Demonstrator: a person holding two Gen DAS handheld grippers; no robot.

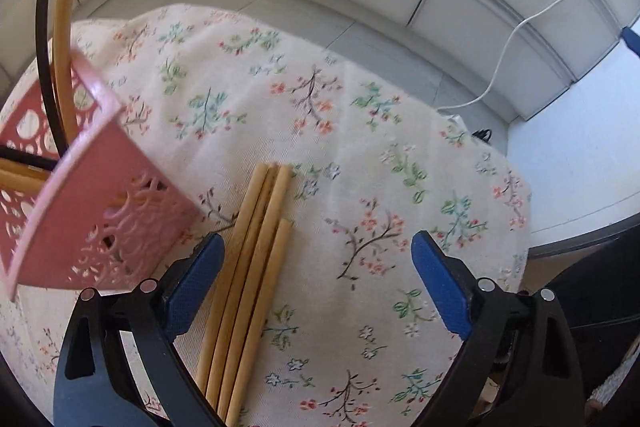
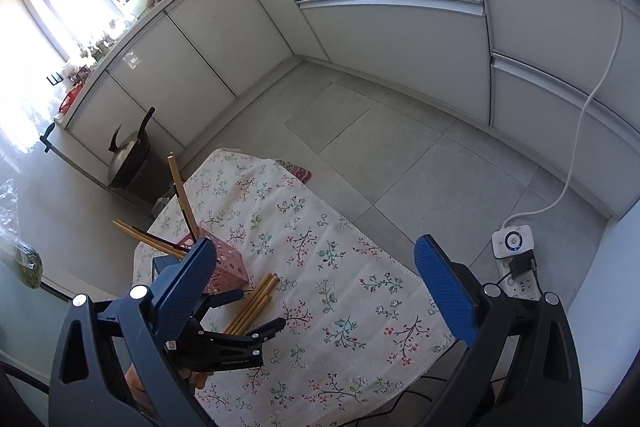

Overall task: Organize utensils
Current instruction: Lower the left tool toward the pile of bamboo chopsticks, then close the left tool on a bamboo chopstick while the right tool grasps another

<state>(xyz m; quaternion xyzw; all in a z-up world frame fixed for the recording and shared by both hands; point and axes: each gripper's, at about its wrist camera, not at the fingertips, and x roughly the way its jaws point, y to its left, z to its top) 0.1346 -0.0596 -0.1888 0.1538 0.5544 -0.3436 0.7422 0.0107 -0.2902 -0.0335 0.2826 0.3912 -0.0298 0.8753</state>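
Observation:
Several wooden chopsticks [image 1: 256, 259] lie together on the flowered tablecloth [image 1: 340, 155], between my left gripper's [image 1: 318, 251] open blue fingers, close to the left finger. A pink perforated holder [image 1: 80, 211] stands just left of them with wooden and black chopsticks [image 1: 60, 27] sticking out. In the right wrist view my right gripper [image 2: 316, 263] is open and empty, high above the table. Below it I see the left gripper [image 2: 256, 311] straddling the chopsticks [image 2: 254, 303] beside the pink holder [image 2: 228, 267].
The small table [image 2: 380, 267] stands on a grey tiled kitchen floor with white cabinets around. A power strip [image 2: 514, 255] with a white cable lies on the floor at the right. A dark bin with a kettle [image 2: 128, 159] stands beyond the table's far left.

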